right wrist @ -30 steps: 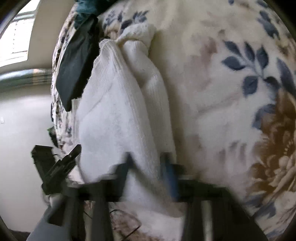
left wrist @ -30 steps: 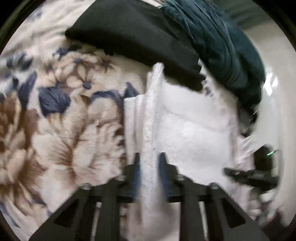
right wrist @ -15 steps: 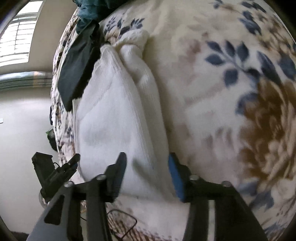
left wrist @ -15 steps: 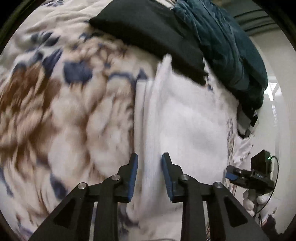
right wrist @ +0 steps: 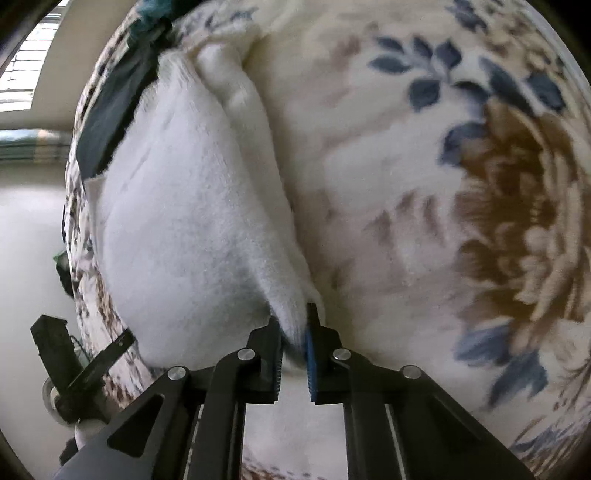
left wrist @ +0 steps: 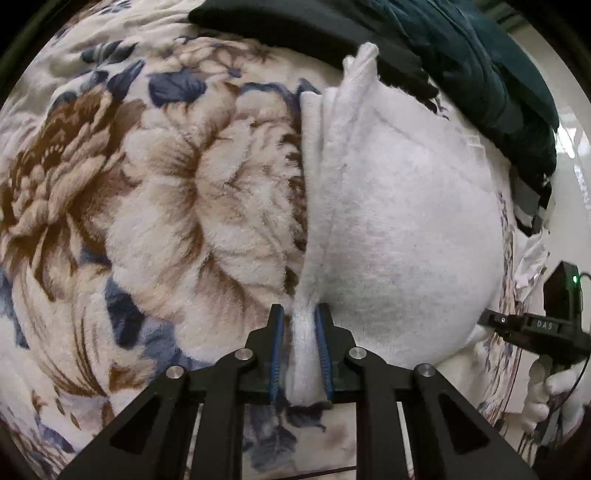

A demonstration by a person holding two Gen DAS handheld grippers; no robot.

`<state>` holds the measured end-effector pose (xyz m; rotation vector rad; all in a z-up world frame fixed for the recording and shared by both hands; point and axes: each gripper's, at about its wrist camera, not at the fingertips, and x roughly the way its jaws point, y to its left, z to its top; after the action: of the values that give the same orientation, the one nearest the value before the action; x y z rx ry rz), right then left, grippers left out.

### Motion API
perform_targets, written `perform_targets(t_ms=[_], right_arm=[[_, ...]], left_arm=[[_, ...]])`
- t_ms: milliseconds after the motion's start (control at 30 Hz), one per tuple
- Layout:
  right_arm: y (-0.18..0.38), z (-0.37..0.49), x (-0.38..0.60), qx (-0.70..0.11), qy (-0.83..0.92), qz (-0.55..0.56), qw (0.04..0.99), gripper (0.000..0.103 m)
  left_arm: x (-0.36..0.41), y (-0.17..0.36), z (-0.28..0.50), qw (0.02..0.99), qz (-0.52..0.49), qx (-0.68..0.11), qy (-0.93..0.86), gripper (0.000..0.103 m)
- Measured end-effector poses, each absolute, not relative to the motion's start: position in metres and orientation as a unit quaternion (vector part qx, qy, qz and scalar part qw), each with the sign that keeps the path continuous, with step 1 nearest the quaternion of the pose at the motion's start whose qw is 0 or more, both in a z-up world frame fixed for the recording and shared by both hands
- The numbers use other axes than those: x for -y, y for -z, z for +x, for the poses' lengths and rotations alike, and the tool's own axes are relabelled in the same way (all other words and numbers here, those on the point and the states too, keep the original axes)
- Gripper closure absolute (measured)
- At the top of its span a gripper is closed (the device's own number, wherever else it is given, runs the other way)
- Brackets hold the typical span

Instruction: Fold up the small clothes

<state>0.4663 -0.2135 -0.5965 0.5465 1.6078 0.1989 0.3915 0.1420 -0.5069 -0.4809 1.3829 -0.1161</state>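
Note:
A white fleecy garment [left wrist: 399,206] lies folded on a floral blanket [left wrist: 155,192]. My left gripper [left wrist: 300,325] is shut on its near left corner, the cloth pinched between the blue pads. In the right wrist view the same white garment [right wrist: 184,229] lies left of centre. My right gripper [right wrist: 293,325] is shut on its near right corner. Both grippers sit low on the blanket [right wrist: 424,166]. The other gripper shows at each view's edge: the right one in the left wrist view [left wrist: 535,328], the left one in the right wrist view [right wrist: 81,362].
A black garment [left wrist: 317,33] and a dark teal garment [left wrist: 480,59] lie piled behind the white one. The bed edge runs just beyond the white garment, with pale floor [right wrist: 26,240] below. A window [right wrist: 26,55] is at the far upper left.
Both grippers stood open around the garment's edges half a second ago and have now shut on its corners. The garment lies flatter on the blanket than a second ago.

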Motion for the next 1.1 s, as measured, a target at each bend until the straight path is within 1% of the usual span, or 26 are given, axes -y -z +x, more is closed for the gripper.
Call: perform_targets(t_ms=[100, 133, 167, 200, 233, 267, 300, 400, 500, 600, 700, 733, 767, 800, 833, 900, 1000, 1100], right_arm=[[0.591, 0.475, 0.209, -0.721, -0.112, 0.236, 0.641, 0.086], [0.586, 0.479, 0.208, -0.725, -0.123, 0.235, 0.636, 0.076], [0.579, 0.482, 0.212, -0.718, -0.131, 0.238, 0.641, 0.067], [0.574, 0.485, 0.215, -0.709, -0.135, 0.242, 0.649, 0.051], [0.568, 0.489, 0.220, -0.694, -0.140, 0.247, 0.661, 0.038], [0.566, 0.492, 0.224, -0.688, -0.141, 0.249, 0.667, 0.035], [0.570, 0.499, 0.228, -0.685, -0.144, 0.257, 0.666, 0.032], [0.592, 0.516, 0.233, -0.679, -0.163, 0.303, 0.648, 0.032], [0.618, 0.535, 0.224, -0.677, -0.190, 0.340, 0.624, 0.025], [0.637, 0.544, 0.217, -0.672, -0.222, 0.381, 0.595, 0.025], [0.644, 0.551, 0.208, -0.674, -0.234, 0.388, 0.583, 0.025], [0.643, 0.552, 0.204, -0.674, -0.234, 0.383, 0.587, 0.029], [0.640, 0.553, 0.200, -0.670, -0.236, 0.375, 0.595, 0.034], [0.637, 0.552, 0.197, -0.672, -0.239, 0.364, 0.599, 0.049], [0.634, 0.552, 0.196, -0.671, -0.240, 0.360, 0.602, 0.057], [0.624, 0.552, 0.195, -0.665, -0.235, 0.353, 0.614, 0.063], [0.607, 0.550, 0.192, -0.656, -0.235, 0.348, 0.628, 0.066], [0.585, 0.550, 0.182, -0.646, -0.241, 0.336, 0.642, 0.067]], left_arm=[[-0.142, 0.493, 0.396, 0.745, -0.217, -0.628, 0.059, 0.087], [-0.144, 0.486, 0.398, 0.749, -0.227, -0.619, 0.062, 0.083], [-0.149, 0.478, 0.400, 0.754, -0.241, -0.607, 0.064, 0.077], [-0.154, 0.476, 0.403, 0.757, -0.257, -0.597, 0.065, 0.059], [-0.156, 0.476, 0.406, 0.758, -0.272, -0.589, 0.070, 0.037], [-0.161, 0.480, 0.410, 0.756, -0.292, -0.581, 0.077, 0.030], [-0.166, 0.487, 0.416, 0.752, -0.314, -0.575, 0.078, 0.029], [-0.175, 0.518, 0.436, 0.729, -0.360, -0.578, 0.073, 0.029], [-0.173, 0.542, 0.452, 0.710, -0.403, -0.570, 0.092, 0.029], [-0.169, 0.552, 0.464, 0.704, -0.422, -0.562, 0.107, 0.029], [-0.166, 0.548, 0.468, 0.709, -0.424, -0.551, 0.116, 0.030], [-0.161, 0.544, 0.470, 0.715, -0.422, -0.545, 0.120, 0.046], [-0.156, 0.539, 0.473, 0.722, -0.417, -0.538, 0.125, 0.059], [-0.152, 0.534, 0.474, 0.730, -0.408, -0.534, 0.128, 0.070], [-0.151, 0.528, 0.474, 0.738, -0.400, -0.528, 0.129, 0.074], [-0.150, 0.516, 0.475, 0.749, -0.394, -0.517, 0.131, 0.076], [-0.151, 0.499, 0.475, 0.757, -0.387, -0.507, 0.138, 0.077], [-0.151, 0.478, 0.477, 0.765, -0.383, -0.495, 0.150, 0.077]])
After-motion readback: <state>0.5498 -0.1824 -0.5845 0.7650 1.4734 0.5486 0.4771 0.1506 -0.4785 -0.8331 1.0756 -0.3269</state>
